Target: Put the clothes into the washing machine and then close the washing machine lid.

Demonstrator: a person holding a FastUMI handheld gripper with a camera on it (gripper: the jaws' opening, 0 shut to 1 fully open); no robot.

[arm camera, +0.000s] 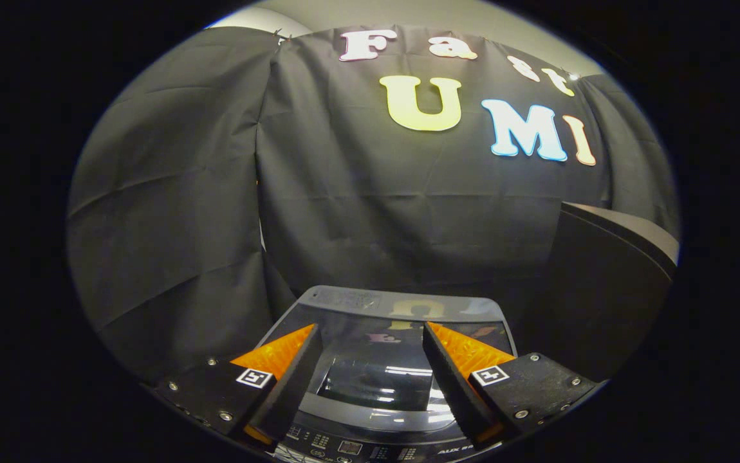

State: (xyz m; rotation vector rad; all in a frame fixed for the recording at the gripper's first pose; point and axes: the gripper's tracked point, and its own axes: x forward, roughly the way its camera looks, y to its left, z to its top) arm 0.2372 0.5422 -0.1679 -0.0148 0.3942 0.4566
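Black cloth booth wall (pixel 370 212), creased and hung in panels, backing whole scene.

Below wall: washing machine (pixel 402 308), top-loading, dark, seen from above and front; lid (pixel 383 376) glossy and lying flat over opening, reflecting light strips. Beside machine, to right: dark panel or cabinet (pixel 608 283) with pale top edge, identity unclear. Nearest edge of machine: control panel (pixel 351 447), small buttons and display, partly cut off. Over lid: gripper (pixel 370 331), fingers spread well apart, holding nothing, tips above lid's far half, lid surface visible between them. On each finger base: square marker tag (pixel 254 377).
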